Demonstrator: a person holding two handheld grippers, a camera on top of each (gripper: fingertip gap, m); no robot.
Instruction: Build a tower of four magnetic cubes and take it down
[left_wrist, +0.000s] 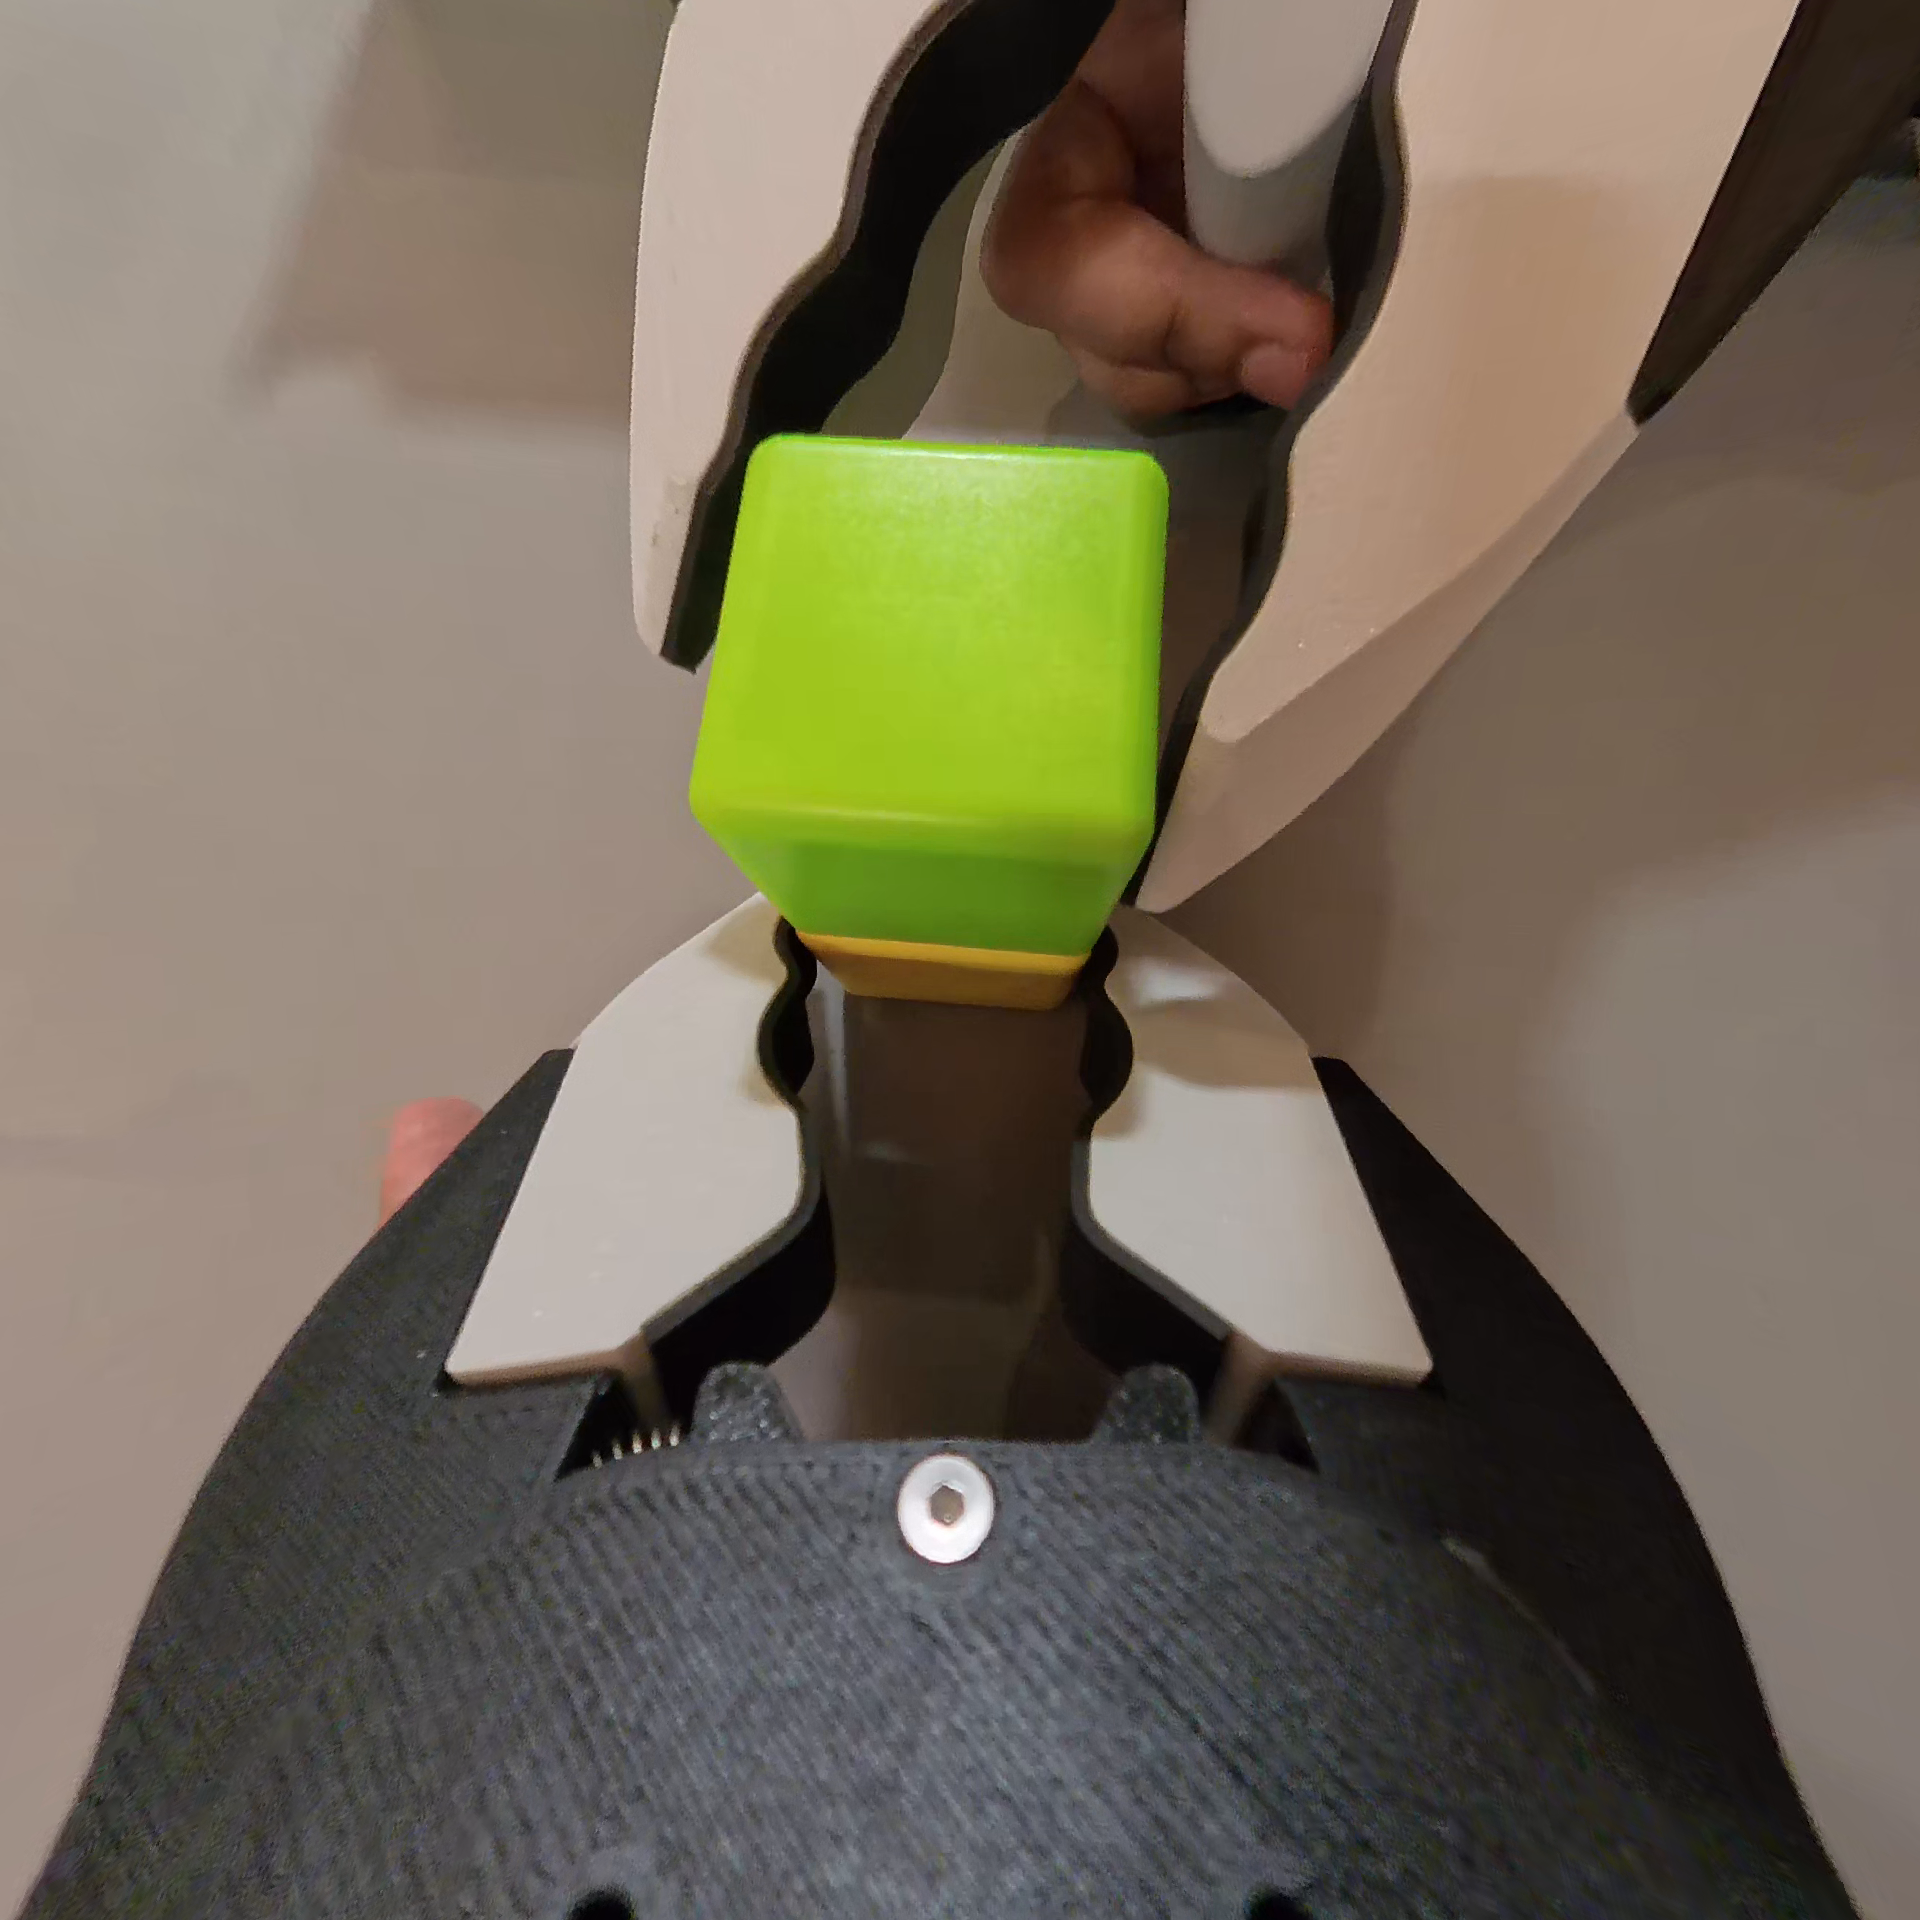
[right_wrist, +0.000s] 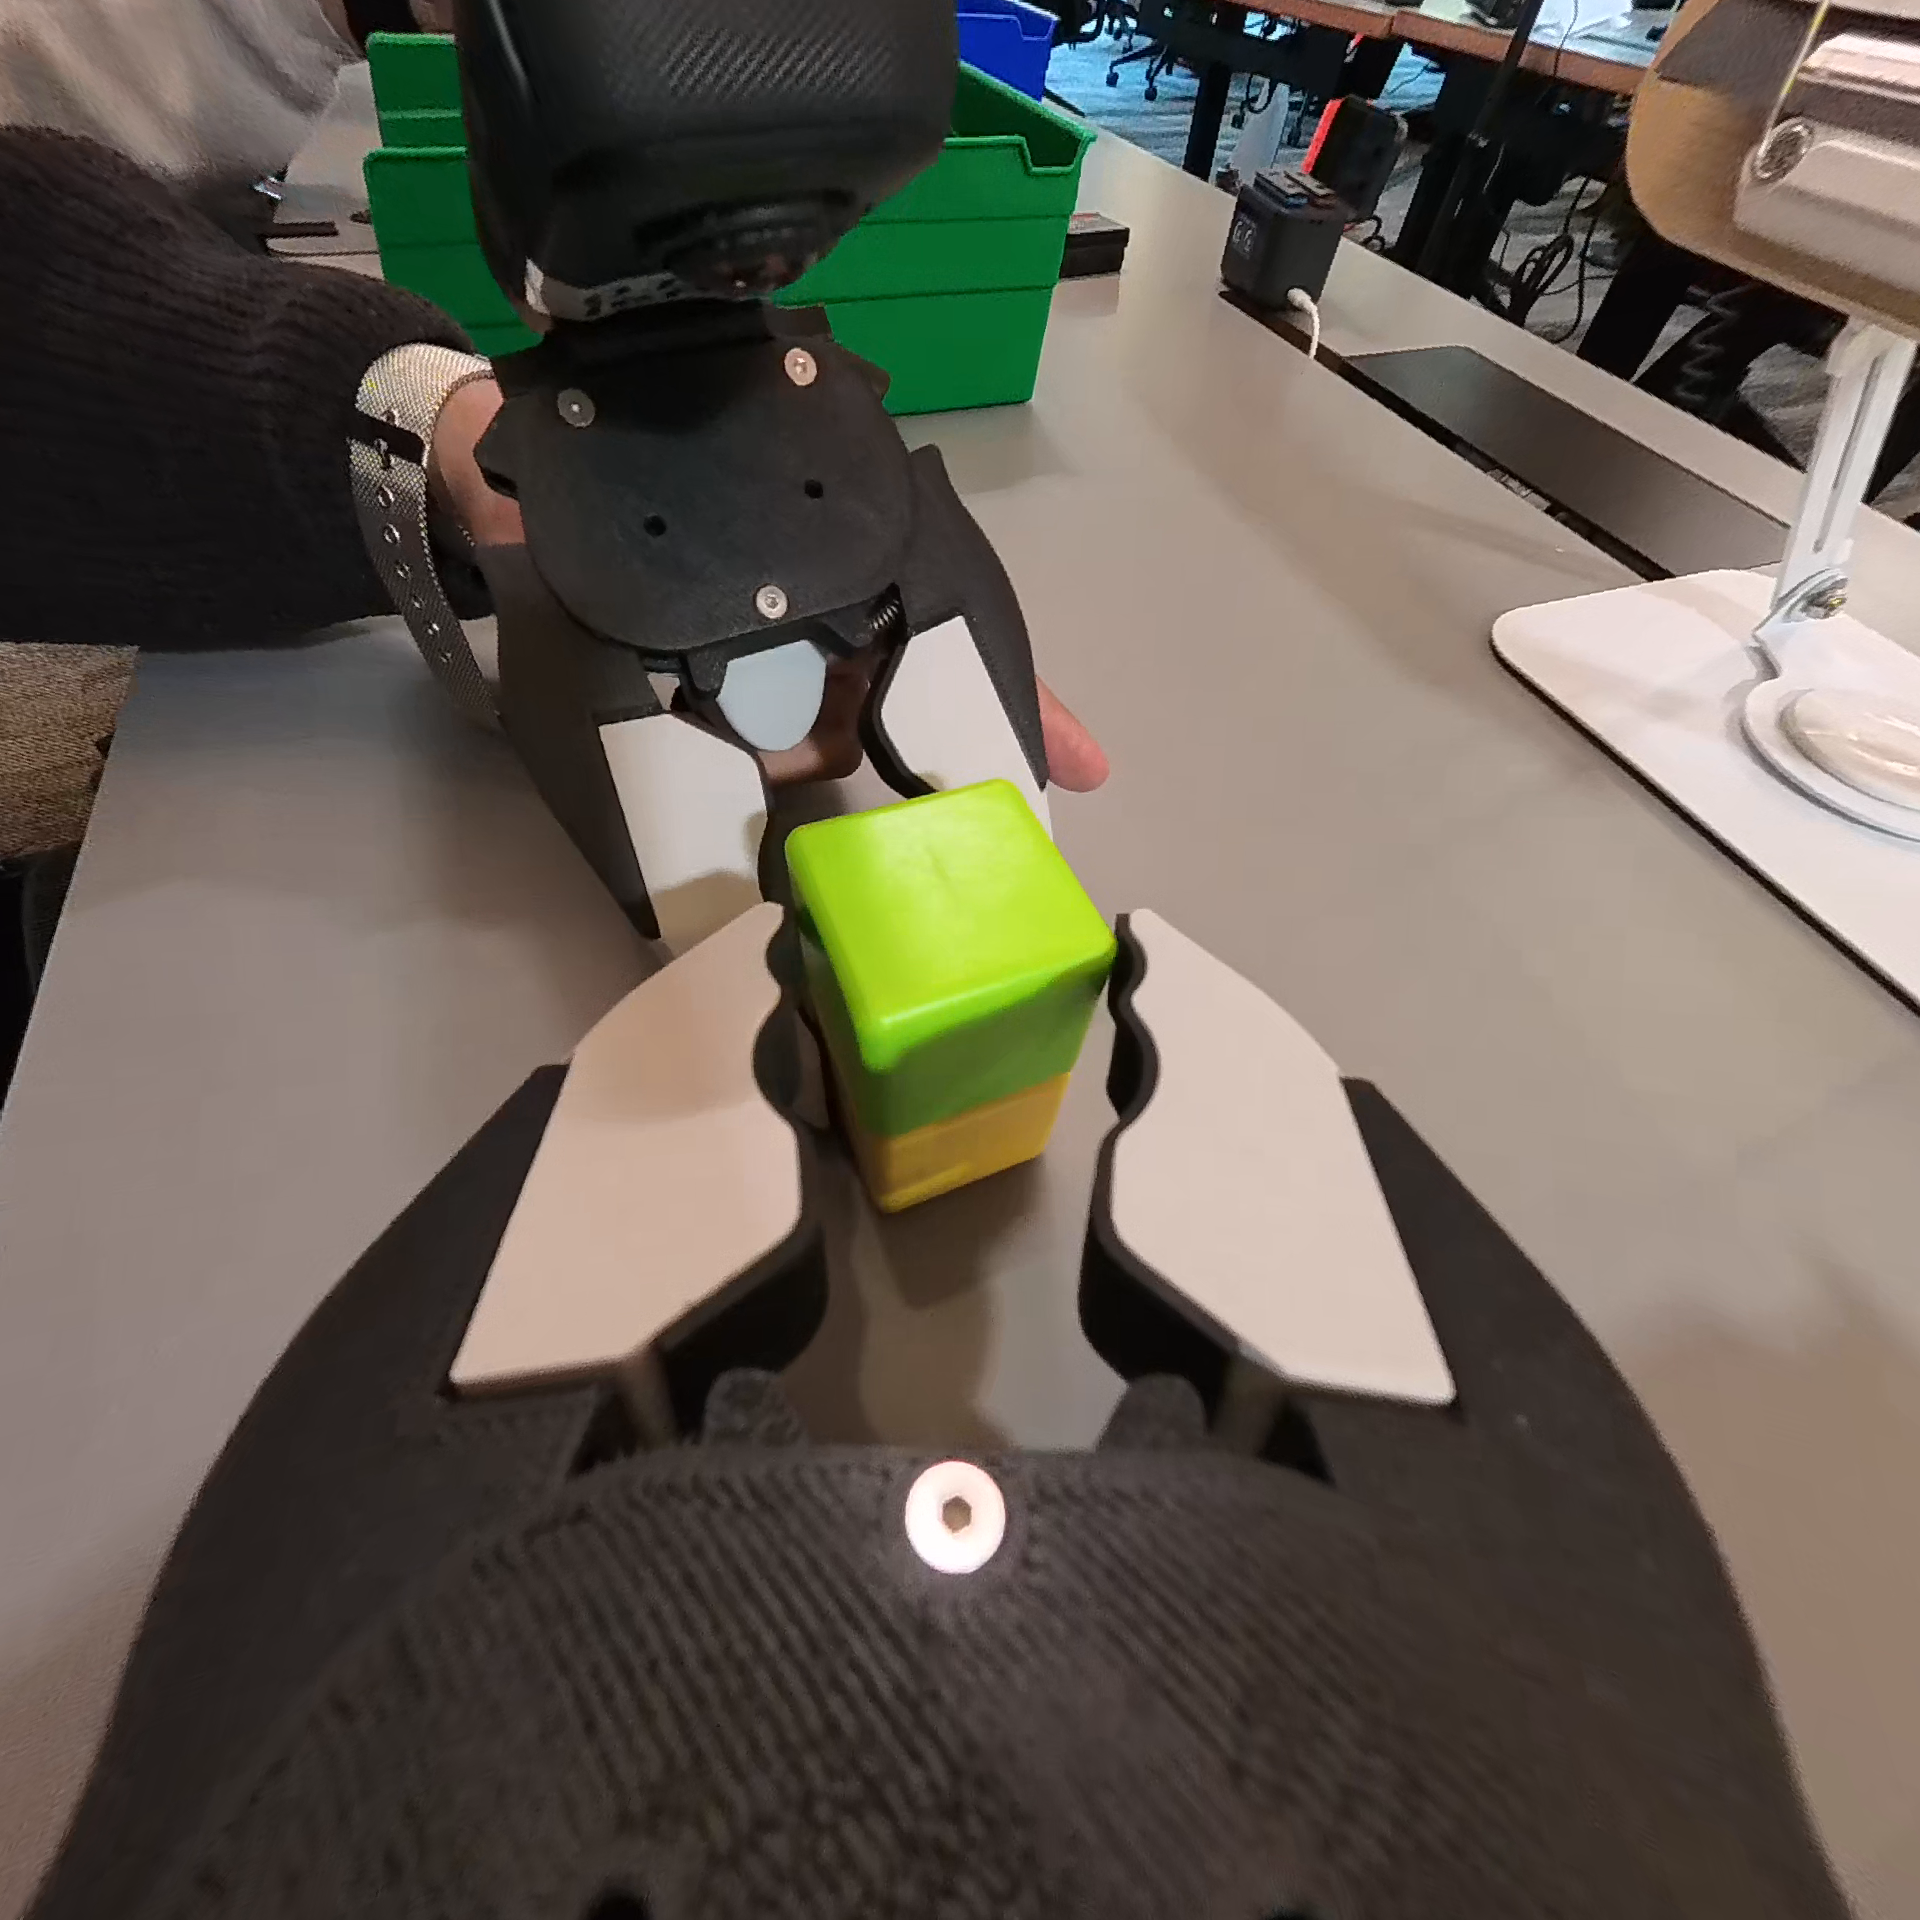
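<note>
Furthest to the left in the right wrist view, your dark sleeve (right_wrist: 156, 416) and a metal watch strap (right_wrist: 405, 540) led down to the left gripper (left_wrist: 942, 971). It pointed down at the grey table (right_wrist: 1299, 727), with stacked green bins (right_wrist: 935, 260) behind it. Its jaws were spread. From its own camera the tips sat either side of the seam between the two blocks, very close to them, but I could not tell whether the pads touched.

In the middle, the green block (right_wrist: 935, 914) sat squarely on the yellow block (right_wrist: 956, 1143), and the pair stood upright on the table between your two grippers.

The right gripper (right_wrist: 951, 935) faced the stack from the near side with its jaws also apart, straddling the green block at its upper half. There was a gap at the left tip, while the right tip lay just beside the block's corner.

To the right, well apart from the stack, a white base plate (right_wrist: 1662, 675) with a bracket lay on the table.

Both blocks looked like smooth, hollow, rigid plastic, so I judged them light, stiff and rather slippery, not fragile. The flat opposite side faces looked like the surest hold, taken at mid-height. The rounded edges would probably let the pads slide, and the green block seemed only to rest on the yellow one.
</note>
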